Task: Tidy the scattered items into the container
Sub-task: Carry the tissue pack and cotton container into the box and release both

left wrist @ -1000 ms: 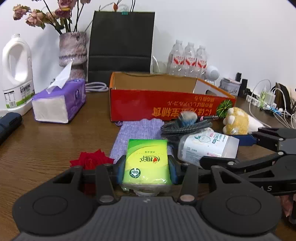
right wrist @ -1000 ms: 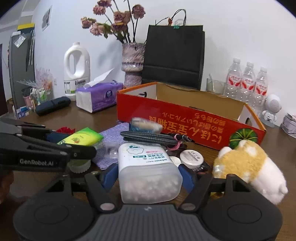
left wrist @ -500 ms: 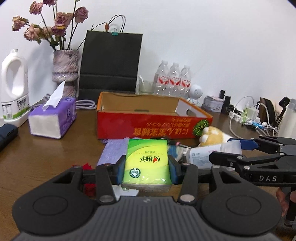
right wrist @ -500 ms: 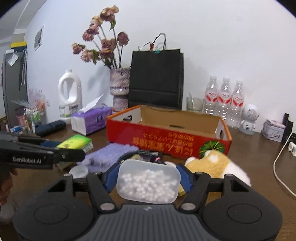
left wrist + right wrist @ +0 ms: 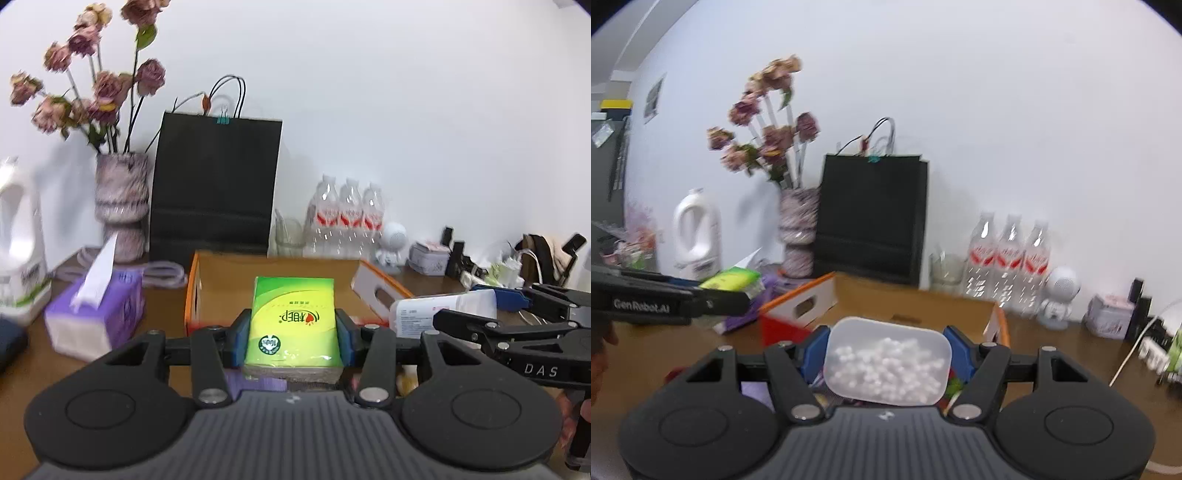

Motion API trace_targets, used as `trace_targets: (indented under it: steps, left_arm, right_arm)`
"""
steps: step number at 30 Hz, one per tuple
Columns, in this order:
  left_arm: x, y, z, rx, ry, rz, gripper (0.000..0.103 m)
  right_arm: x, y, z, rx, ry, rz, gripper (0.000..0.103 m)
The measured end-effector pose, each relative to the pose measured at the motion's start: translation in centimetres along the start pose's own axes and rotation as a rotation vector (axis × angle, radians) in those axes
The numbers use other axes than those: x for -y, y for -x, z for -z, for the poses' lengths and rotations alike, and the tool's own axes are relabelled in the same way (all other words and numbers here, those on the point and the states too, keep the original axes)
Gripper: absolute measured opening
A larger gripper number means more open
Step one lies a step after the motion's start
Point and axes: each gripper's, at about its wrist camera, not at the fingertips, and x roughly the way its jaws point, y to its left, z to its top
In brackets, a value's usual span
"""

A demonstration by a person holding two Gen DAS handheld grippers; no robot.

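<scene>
Left tongs (image 5: pixel 291 334) are clamped on the green tissue pack (image 5: pixel 292 325), blue pads pressing both its sides, and the pack is up off the worktop (image 5: pixel 33 354), hanging in front of the open orange cardboard box (image 5: pixel 236 284). Over on the right, the right tongs (image 5: pixel 886 360) are clamped on the clear plastic tub of white cotton balls (image 5: pixel 886 363), held level with its base toward the camera (the balls show through the plastic). That tub also sits in the air, just short of the box's near wall, and in the left view its labelled side pokes out between the right tongs' blue pads.

The box lies on the worktop with its inside looking bare, as far as either view shows. Beside it to the left stands a purple tissue box (image 5: pixel 96 314), and behind it a black paper bag (image 5: pixel 216 184), a vase of dried roses (image 5: pixel 122 203) and three water bottles (image 5: pixel 347 218) line the wall.
</scene>
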Motion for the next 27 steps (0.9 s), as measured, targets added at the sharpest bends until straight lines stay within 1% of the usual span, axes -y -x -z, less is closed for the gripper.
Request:
trace_targets:
  steps: [3, 7, 10, 12, 16, 17, 18, 19, 20, 21, 22, 23, 24, 25, 27]
  left_arm:
    - [-0.3, -3.3, -2.2, -0.021, -0.012, -0.031, 0.046]
    - [-0.7, -8.7, -3.6, -0.08, -0.019, -0.069, 0.046]
    - [-1.1, -12.5, -3.0, -0.14, -0.015, -0.095, 0.046]
    - [-1.7, -14.4, -2.3, -0.179, 0.006, -0.103, 0.046]
    - [-2.5, -16.4, -1.5, -0.2, 0.024, -0.112, 0.047]
    - [-2.5, -16.8, -1.4, -0.207, 0.019, -0.11, 0.05]
    - [-2.6, -17.2, -1.3, -0.218, 0.013, -0.113, 0.061]
    - [-2.6, -17.6, -1.3, -0.225, 0.01, -0.119, 0.079]
    - [-2.6, -17.8, -1.3, -0.227, 0.009, -0.124, 0.088]
    - [-2.6, -17.9, -1.3, -0.224, 0.01, -0.127, 0.099]
    - [-2.7, -17.9, -1.3, -0.219, 0.013, -0.131, 0.103]
    - [-2.8, -17.8, -1.3, -0.216, 0.018, -0.131, 0.103]
    - [-3.0, -17.8, -1.3, -0.219, 0.027, -0.126, 0.103]
    - [-3.2, -17.8, -1.4, -0.228, 0.04, -0.121, 0.103]
    - [-3.5, -18.0, -1.2, -0.249, 0.056, -0.12, 0.103]
  right_arm:
    - [1.2, -3.6, -1.8, -0.018, 0.009, 0.049, 0.066]
    - [2.9, -9.5, -2.8, -0.086, -0.022, 0.104, 0.066]
    - [3.9, -13.2, -2.4, -0.15, -0.073, 0.097, 0.066]
    - [4.3, -15.2, -1.9, -0.186, -0.103, 0.092, 0.066]
    - [4.5, -17.9, -0.9, -0.242, -0.124, 0.101, 0.066]
    - [4.7, -18.4, -0.6, -0.253, -0.137, 0.098, 0.066]
    - [4.9, -18.9, -0.4, -0.272, -0.154, 0.09, 0.066]
    - [5.1, -19.3, -0.2, -0.292, -0.168, 0.082, 0.067]
    - [5.3, -19.7, -0.1, -0.311, -0.18, 0.077, 0.072]
    - [5.3, -19.9, 0.1, -0.322, -0.185, 0.078, 0.078]
    - [5.3, -19.9, 0.2, -0.323, -0.184, 0.095, 0.087]
    - [5.4, -19.9, 0.3, -0.323, -0.18, 0.115, 0.098]
    - [5.5, -19.8, 0.4, -0.325, -0.18, 0.124, 0.103]
    - [5.7, -19.7, 0.6, -0.331, -0.183, 0.126, 0.103]
    - [5.9, -19.6, 0.8, -0.35, -0.194, 0.096, 0.103]
